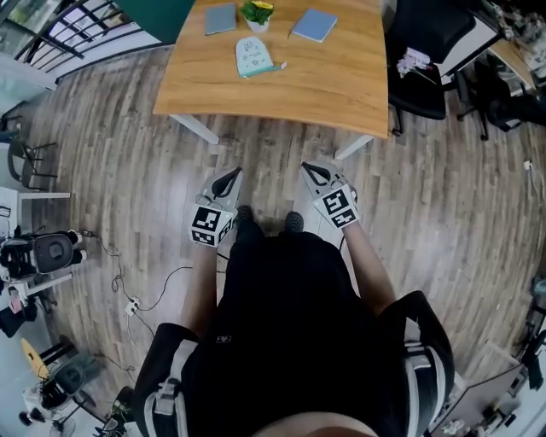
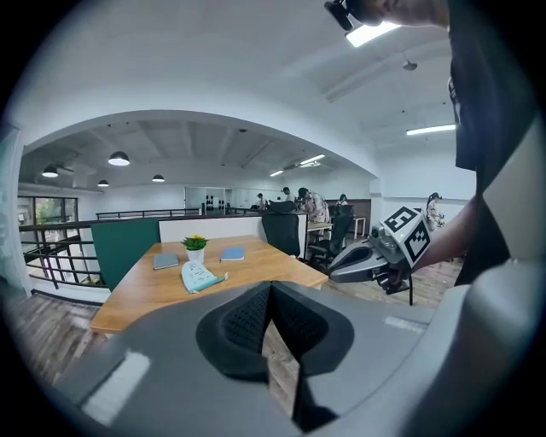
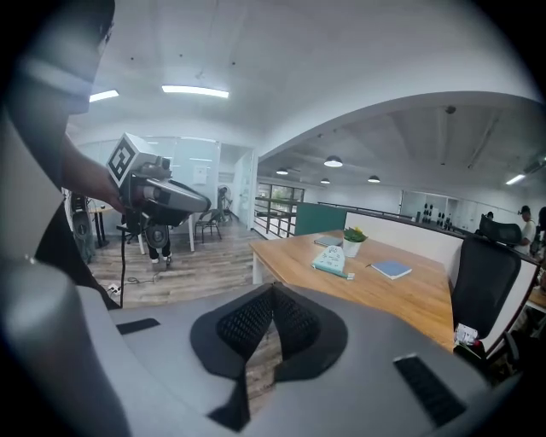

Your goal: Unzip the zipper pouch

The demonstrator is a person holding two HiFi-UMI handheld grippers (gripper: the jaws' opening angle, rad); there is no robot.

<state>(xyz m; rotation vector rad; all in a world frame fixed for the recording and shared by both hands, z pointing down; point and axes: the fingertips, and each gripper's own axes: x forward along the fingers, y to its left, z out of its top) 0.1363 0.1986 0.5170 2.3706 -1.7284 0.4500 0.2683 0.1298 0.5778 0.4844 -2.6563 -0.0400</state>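
The zipper pouch (image 1: 254, 57), pale teal with a zip along one edge, lies flat on the wooden table (image 1: 281, 94) far ahead of me. It shows small in the left gripper view (image 2: 199, 276) and in the right gripper view (image 3: 331, 260). Both grippers hang over the wooden floor, short of the table's near edge. My left gripper (image 1: 229, 176) is shut with nothing in it, its tip (image 2: 271, 288) aimed towards the table. My right gripper (image 1: 312, 171) is also shut and empty (image 3: 273, 290). Each gripper sees the other off to its side: right gripper (image 2: 367, 260), left gripper (image 3: 175, 198).
A small potted plant (image 1: 256, 13) and two blue-grey notebooks (image 1: 220, 18) (image 1: 314, 25) sit behind the pouch. A black office chair (image 1: 422, 60) stands at the table's right. Cables and a power strip (image 1: 132, 305) lie on the floor at left, beside equipment (image 1: 47, 252).
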